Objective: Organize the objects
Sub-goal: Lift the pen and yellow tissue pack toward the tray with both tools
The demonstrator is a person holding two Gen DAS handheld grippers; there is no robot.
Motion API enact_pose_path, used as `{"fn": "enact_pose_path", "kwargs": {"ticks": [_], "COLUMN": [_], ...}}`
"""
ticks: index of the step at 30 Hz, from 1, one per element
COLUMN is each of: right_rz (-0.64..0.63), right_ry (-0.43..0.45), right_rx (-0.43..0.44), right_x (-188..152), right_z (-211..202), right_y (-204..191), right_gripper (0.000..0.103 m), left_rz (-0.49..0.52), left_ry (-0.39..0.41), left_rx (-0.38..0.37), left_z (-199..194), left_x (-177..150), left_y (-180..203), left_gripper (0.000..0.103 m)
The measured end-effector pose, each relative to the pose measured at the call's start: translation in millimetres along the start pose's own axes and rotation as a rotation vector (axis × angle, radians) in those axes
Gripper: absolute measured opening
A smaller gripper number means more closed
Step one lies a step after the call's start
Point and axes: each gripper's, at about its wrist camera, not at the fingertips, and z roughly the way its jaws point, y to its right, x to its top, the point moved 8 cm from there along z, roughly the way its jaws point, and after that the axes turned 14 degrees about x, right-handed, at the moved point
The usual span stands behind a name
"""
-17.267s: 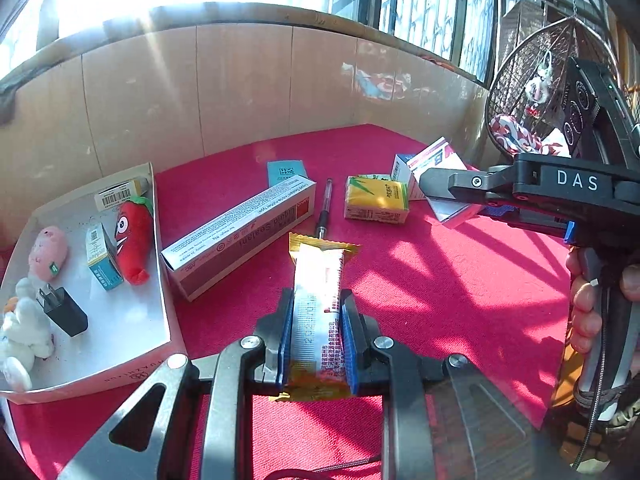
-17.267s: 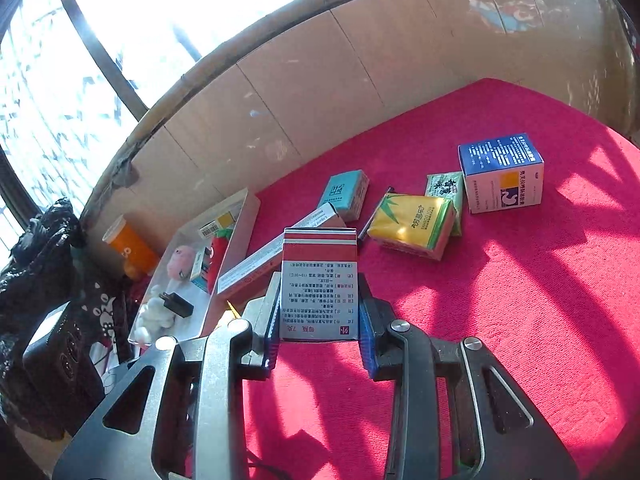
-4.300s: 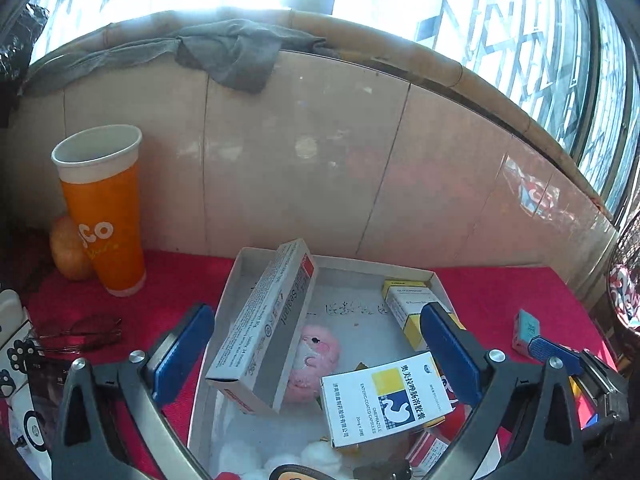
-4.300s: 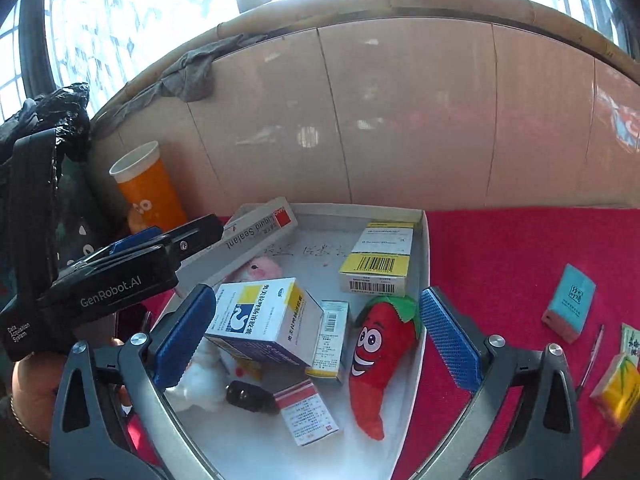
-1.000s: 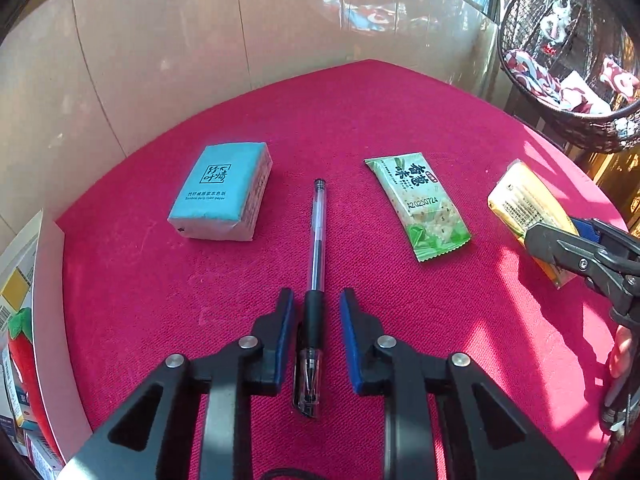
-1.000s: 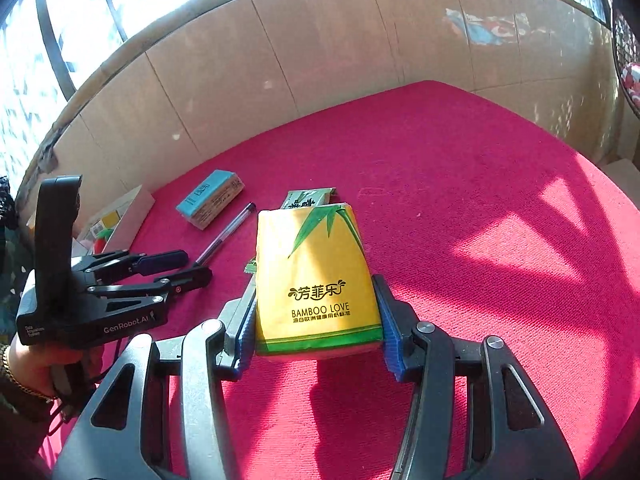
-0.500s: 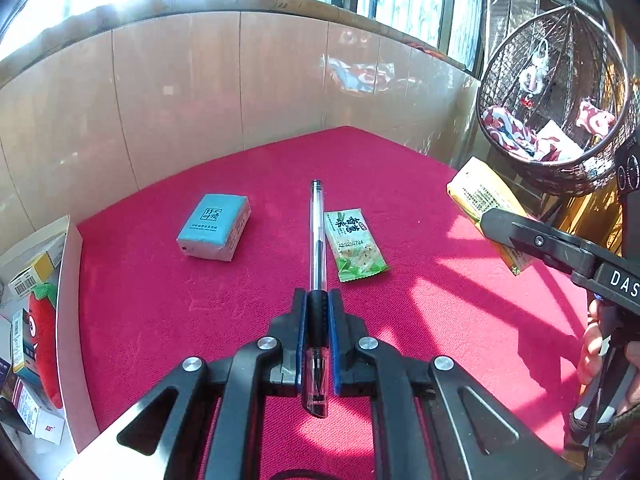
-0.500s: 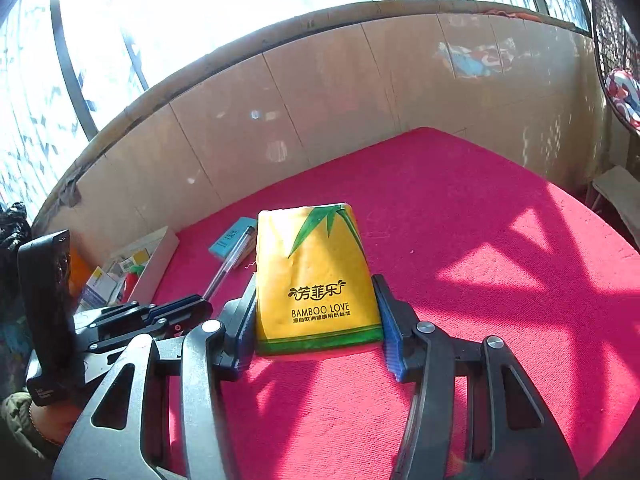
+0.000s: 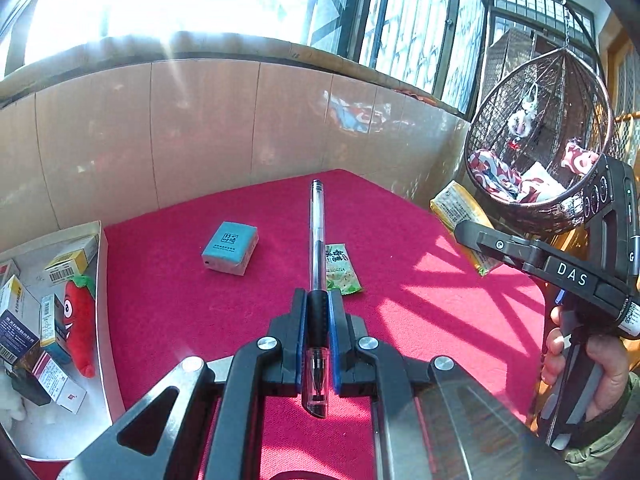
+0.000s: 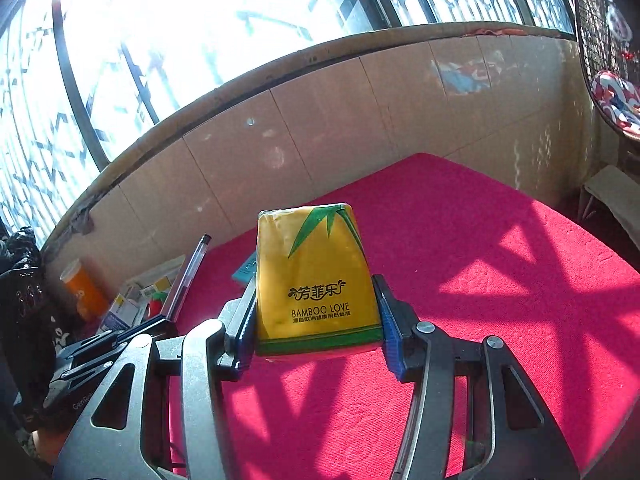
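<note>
while the left gripper pinches the pen pointing straight ahead, the tray lies down-left; the right gripper clamps the tissue pack.

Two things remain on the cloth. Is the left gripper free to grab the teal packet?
Probably not yet: the left gripper is shut on the pen. The teal packet itself lies unobstructed.

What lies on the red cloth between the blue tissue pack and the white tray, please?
Nothing: in the left wrist view, bare red cloth runs from the blue tissue pack to the white tray.
</note>
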Motion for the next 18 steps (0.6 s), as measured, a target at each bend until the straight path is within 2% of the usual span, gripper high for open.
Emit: {"fn": "enact_pose_path", "kwargs": {"ticks": [18], "right_rz": [-0.073], "right_ry": [-0.035], "right_rx": [0.053], "right_x": [-2.0], "right_z": [10.4], "right_y": [-50.3], "right_gripper": [0.051], "left_rz": [-0.080], "left_ry": [0.051], "left_rx": [0.020], "left_z": [-29.2], "left_x": [-2.9], "left_y": [-33.4], "left_gripper": [0.008]}}
